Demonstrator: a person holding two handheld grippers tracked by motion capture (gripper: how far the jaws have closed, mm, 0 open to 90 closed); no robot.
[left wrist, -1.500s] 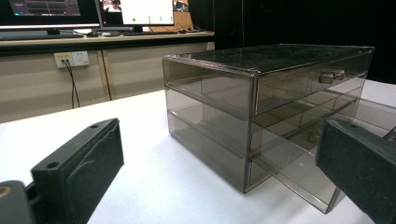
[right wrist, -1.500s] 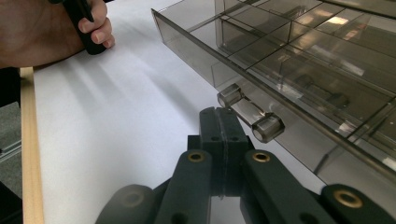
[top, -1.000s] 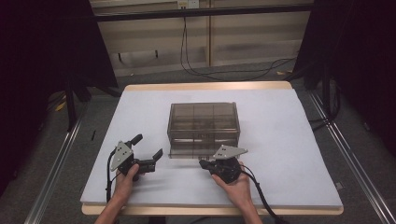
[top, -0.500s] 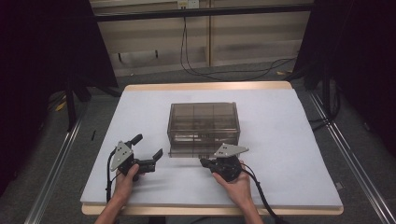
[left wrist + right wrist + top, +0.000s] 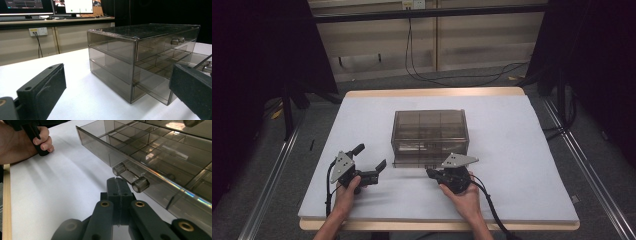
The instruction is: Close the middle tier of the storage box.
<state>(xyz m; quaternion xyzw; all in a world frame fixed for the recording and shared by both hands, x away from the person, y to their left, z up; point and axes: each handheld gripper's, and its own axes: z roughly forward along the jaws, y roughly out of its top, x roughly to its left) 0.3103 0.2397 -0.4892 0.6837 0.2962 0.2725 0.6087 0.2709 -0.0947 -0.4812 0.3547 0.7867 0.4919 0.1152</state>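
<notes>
One smoky, see-through drawer box [image 5: 430, 135] sits in the middle of the white surface [image 5: 522, 165], and two grippers wait on the near side of it, one in each hand. From the left gripper view I count two drawer levels in the box, each with its own small handle; the lower drawer [image 5: 160, 157] is pulled out a little toward the person, and its inside is split into many small compartments, which look empty as far as I can see. The right gripper [image 5: 119, 185] has its two fingers pressed flat together, closed on nothing, with the tips just below and beside the lower drawer's handle [image 5: 130, 177]; whether they touch it I cannot tell. In the high view that gripper [image 5: 431, 173] sits just in front of the box's near edge, a cable trailing back from it. Over on the other side, the left gripper [image 5: 369, 159] stands a little apart from the box, its two fingers [image 5: 42, 92] spread wide with nothing but bare surface between them. The left hand [image 5: 23, 141] wraps around its gripper's black handle, resting on the surface.
</notes>
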